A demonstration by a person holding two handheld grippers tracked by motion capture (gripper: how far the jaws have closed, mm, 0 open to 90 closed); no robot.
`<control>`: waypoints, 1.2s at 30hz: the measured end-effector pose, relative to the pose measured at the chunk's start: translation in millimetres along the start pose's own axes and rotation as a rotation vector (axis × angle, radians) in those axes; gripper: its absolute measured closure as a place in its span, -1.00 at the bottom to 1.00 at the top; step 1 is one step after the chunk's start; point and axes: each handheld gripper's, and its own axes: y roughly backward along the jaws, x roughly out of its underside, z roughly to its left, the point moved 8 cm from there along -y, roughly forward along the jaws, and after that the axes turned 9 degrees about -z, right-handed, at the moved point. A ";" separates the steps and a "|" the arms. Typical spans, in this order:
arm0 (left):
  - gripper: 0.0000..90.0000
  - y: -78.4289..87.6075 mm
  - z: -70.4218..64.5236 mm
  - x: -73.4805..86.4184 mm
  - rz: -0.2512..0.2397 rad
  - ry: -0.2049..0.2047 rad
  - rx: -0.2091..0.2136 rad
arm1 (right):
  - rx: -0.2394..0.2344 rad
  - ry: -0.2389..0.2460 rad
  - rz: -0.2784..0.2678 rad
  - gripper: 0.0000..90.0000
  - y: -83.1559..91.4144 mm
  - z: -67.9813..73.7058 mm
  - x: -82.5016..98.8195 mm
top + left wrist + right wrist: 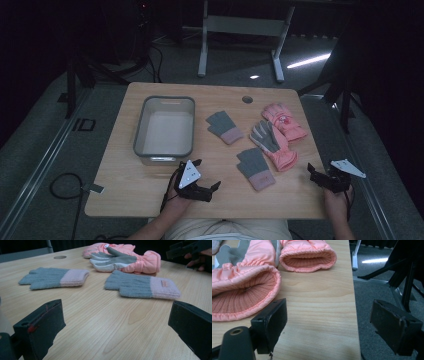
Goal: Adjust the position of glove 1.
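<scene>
I am holding two grippers low over the near edge of the wooden table [150, 200], and I am taking stock before any pick. Left gripper [204, 186]: jaws spread wide, nothing between them, pointing across the boards toward the nearer knit glove [142, 286], grey with a pink cuff, lying flat and well apart from my pads. Right gripper [320, 176]: jaws likewise spread and empty, hanging at the right-hand table corner, one jaw over wood and the other over the floor beyond the edge. Its closest item is the pink ski glove [239, 290], cuff mouth gaping toward me, just beside my left-hand jaw but not touching it. A second pink ski glove [308, 255] is lying behind it, cuff also open. A second knit glove [53, 278] is resting farther off, toward the grey bin [165, 125], which is sitting empty on the left half of the table. Step in hand, as I am judging it: the approach, with no glove gathered yet. The next move is calling for me to bring one gripper forward and down over a cuff, then close on the fabric. Room: bare wood is lying open between left gripper and knit glove; on the right I am working tight against the table edge, so I should be moving inward.
</scene>
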 end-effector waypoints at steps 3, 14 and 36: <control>-1.00 -0.3 1.2 0.3 0.006 0.006 -0.008 | 0.003 0.005 0.008 -0.68 -0.5 0.7 0.5; -1.00 0.3 0.6 0.4 0.006 -0.009 -0.022 | -0.037 -0.069 0.029 -0.69 -6.0 -0.1 -4.9; -1.00 0.7 0.3 0.2 -0.001 -0.004 -0.021 | -0.075 -0.074 0.027 -0.69 -9.7 15.3 -75.0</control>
